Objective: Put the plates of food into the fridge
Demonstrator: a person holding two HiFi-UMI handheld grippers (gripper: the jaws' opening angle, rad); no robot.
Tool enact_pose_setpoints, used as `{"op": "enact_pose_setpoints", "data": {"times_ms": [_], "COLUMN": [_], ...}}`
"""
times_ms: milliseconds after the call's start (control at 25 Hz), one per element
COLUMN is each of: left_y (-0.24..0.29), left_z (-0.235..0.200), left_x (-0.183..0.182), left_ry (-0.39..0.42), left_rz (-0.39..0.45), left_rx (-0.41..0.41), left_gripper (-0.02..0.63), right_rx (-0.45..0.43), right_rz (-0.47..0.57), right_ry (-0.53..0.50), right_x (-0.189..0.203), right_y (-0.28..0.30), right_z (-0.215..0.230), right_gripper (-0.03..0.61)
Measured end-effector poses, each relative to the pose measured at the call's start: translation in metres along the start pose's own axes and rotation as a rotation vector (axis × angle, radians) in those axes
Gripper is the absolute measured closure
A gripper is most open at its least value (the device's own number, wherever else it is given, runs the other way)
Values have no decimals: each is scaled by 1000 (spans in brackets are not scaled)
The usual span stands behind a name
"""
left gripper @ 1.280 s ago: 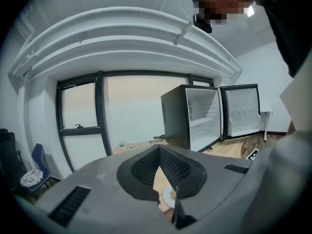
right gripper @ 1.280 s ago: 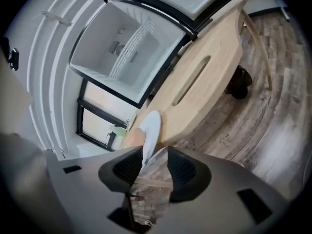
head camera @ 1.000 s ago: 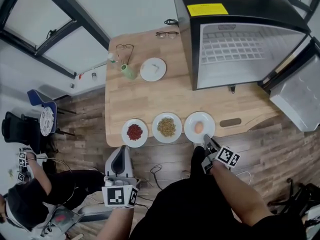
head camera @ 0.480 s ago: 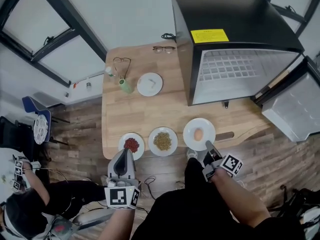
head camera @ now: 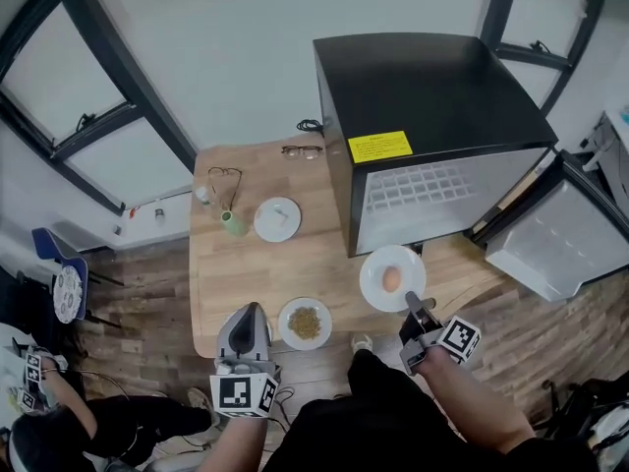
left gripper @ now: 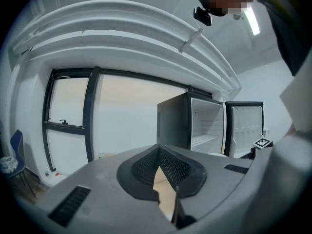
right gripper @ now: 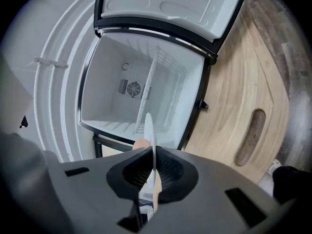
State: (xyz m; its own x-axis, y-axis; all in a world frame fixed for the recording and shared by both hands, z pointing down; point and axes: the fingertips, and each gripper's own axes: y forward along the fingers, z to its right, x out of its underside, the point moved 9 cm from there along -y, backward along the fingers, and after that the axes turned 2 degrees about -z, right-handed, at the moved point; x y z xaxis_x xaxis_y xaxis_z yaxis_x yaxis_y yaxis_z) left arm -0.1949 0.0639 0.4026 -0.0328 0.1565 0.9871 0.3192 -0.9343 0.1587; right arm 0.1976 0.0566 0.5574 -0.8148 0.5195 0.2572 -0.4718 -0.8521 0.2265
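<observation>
Plate (head camera: 373,271) with egg (head camera: 391,278) clamped in right tool (head camera: 414,304) before open fridge (head camera: 432,96); left tool (head camera: 246,310) closed.

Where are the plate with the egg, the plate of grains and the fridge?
plate with the egg (head camera: 373,269): head view, bare white rim, upper left.
plate of grains (head camera: 286,324): head view, left rim.
fridge (head camera: 423,87): head view, black top panel.

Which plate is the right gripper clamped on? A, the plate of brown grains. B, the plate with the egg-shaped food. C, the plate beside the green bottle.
B: the right gripper pinches the near rim of the plate with the egg-shaped food, and the right gripper view shows that thin white rim pressed between its jaws.
</observation>
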Motion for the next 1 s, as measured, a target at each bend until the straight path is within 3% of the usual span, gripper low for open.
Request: {"op": "enact_pose_setpoints", "data": {"times_ms": [440,680,1000], "left_y": [65,92,109], "left_z": [20,28,26], "left_x": [-34,-43,-47], "left_ry": [54,62,68], "left_rz": [62,87,86], "left_rx": [44,33,-19], "left_gripper": [611,611,611], "right_rx": [-52,-10,35], "right_rz": [55,60,-16], "right_ry": [-22,-78,-212], "right_x": [-68,-108,-145], "right_y": [23,45,93], "right_z": [-43,-61,-88], "right_gripper": [546,546,546]}}
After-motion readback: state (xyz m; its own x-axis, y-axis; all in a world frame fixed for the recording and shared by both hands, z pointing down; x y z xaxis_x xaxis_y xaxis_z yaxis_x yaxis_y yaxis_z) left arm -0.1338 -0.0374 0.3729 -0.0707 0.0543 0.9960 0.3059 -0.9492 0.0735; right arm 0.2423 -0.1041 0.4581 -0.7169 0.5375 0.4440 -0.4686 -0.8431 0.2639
